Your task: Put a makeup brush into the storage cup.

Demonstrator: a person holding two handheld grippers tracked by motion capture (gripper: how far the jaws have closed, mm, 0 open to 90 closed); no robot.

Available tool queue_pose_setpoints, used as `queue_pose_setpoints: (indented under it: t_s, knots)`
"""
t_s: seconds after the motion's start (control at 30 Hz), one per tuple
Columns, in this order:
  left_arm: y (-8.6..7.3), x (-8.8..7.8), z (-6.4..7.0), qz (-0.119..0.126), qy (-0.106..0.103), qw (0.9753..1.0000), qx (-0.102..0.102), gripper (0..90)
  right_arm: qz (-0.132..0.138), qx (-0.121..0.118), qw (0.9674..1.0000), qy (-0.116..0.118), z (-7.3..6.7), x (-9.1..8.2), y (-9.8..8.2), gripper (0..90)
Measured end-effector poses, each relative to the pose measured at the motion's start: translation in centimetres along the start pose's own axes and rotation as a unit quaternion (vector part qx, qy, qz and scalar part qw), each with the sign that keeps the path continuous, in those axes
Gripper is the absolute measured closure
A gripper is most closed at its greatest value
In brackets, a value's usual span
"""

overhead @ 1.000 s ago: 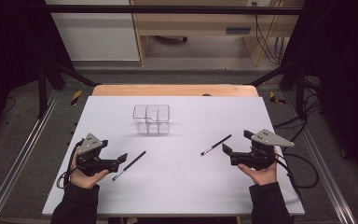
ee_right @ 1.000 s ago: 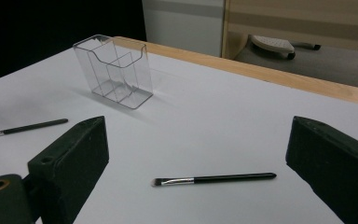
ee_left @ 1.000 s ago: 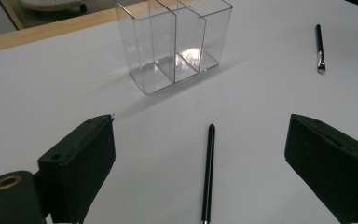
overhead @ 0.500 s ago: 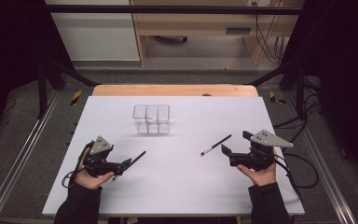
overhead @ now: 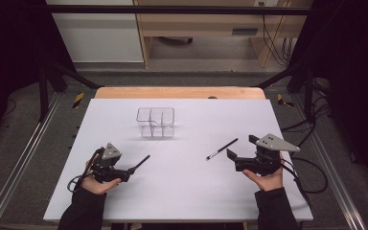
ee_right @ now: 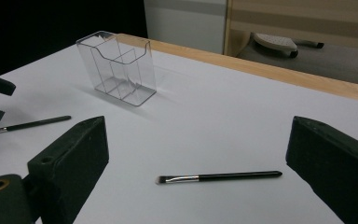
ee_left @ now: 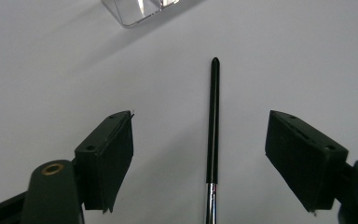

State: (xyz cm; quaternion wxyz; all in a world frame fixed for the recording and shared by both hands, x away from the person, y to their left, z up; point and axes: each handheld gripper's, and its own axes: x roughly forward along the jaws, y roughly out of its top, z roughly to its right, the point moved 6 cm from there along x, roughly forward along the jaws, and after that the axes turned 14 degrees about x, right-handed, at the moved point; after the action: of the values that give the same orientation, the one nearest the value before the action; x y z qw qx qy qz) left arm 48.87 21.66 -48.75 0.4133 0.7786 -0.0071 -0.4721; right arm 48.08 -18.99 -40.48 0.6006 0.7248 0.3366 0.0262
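A thin black brush [ee_left: 213, 116] with a silver ferrule lies on the white table, between the jaws of my left gripper [ee_left: 199, 122]. The jaws have just been closing, but both pads still stand clear of the handle. From above, the left gripper [overhead: 126, 173] sits low at the near left, over the brush's [overhead: 141, 163] near end. A second black brush [ee_right: 223, 177] lies flat ahead of my right gripper [ee_right: 198, 128], whose jaws are wide open and hold nothing. In the high view this brush [overhead: 222, 148] lies just left of the right gripper [overhead: 237, 157].
A clear plastic organizer [overhead: 155, 122] with compartments stands upright behind the brushes, toward the table's middle; it is also in the right gripper view [ee_right: 119, 67]. The white sheet ends at a wooden edge [overhead: 179, 92] at the back. Cables trail from both grippers.
My left gripper has come down and forward over the left brush, so its jaws now straddle the handle, and they stand narrower. The right gripper and its brush have not moved.
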Motion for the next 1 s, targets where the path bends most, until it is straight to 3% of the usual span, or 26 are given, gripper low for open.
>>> queue_pose_setpoints:
  t_s: [0.37,0.67,1.0]
  knots:
    - [-0.4,1.2,0.9,-0.040,-0.007,0.9989,0.024,43.8,-0.004,-0.002,1.0000,0.000,0.0,0.2,-0.1,6.0]
    - [-1.0,1.9,1.0,-0.060,-0.025,0.9978,0.013,59.9,-0.004,-0.001,1.0000,0.000,0.0,0.1,-0.1,5.9]
    - [-1.0,2.0,1.3,-0.066,-0.036,0.9971,0.005,73.3,-0.005,-0.001,1.0000,-0.001,0.0,0.2,-0.2,5.9]
